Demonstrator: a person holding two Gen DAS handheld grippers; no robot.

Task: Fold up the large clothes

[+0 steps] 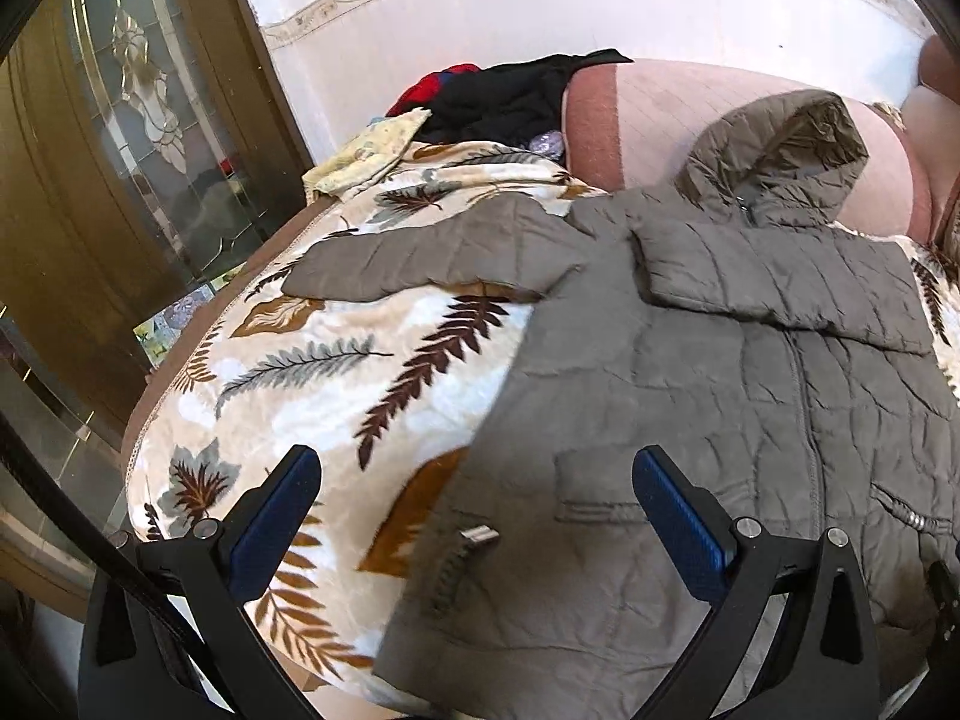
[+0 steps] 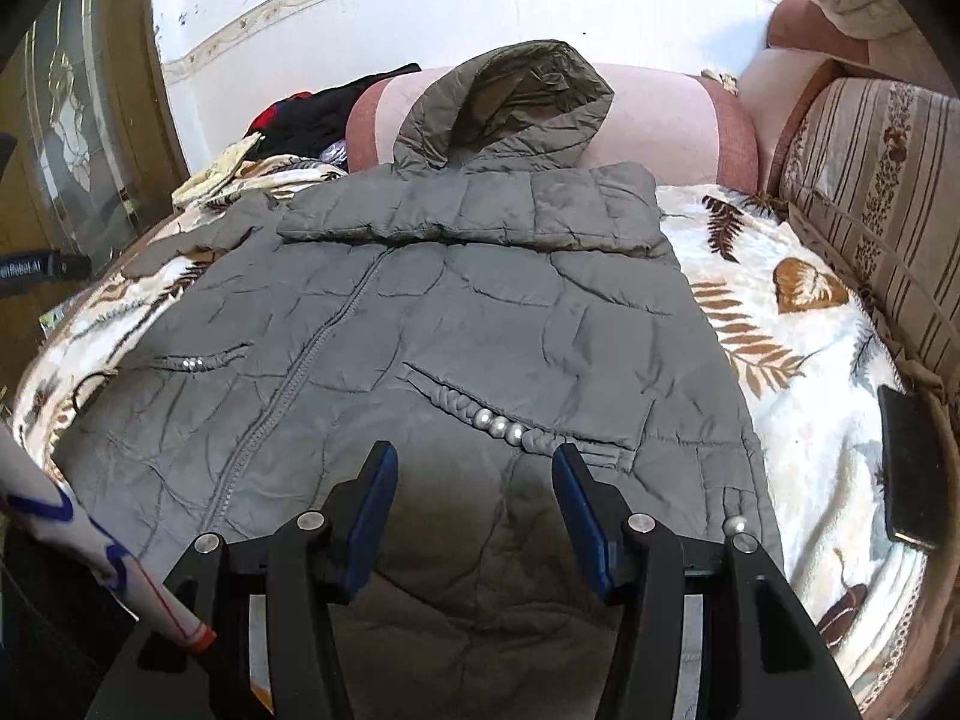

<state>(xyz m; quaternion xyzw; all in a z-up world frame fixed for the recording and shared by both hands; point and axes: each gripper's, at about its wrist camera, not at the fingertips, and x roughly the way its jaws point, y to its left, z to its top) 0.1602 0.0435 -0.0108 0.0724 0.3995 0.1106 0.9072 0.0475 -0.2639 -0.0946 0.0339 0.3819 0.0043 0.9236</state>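
Observation:
A grey quilted hooded jacket [image 2: 456, 324] lies front up on a leaf-patterned blanket [image 2: 798, 396], zipper closed. Its right sleeve is folded across the chest [image 2: 468, 213]. Its left sleeve [image 1: 432, 252] stretches out sideways over the blanket [image 1: 312, 372]. The hood [image 2: 516, 102] rests against a pink bolster [image 2: 660, 120]. My left gripper [image 1: 474, 474] is open and empty above the jacket's [image 1: 690, 396] lower left edge. My right gripper [image 2: 474, 468] is open and empty above the jacket's hem, near a pocket with silver beads [image 2: 498, 423].
A pile of black, red and yellow clothes [image 1: 480, 102] lies at the far left by the wall. A glass-panelled door [image 1: 138, 138] stands to the left. A striped sofa back [image 2: 870, 198] runs along the right, and a dark phone [image 2: 912, 468] lies on the blanket there.

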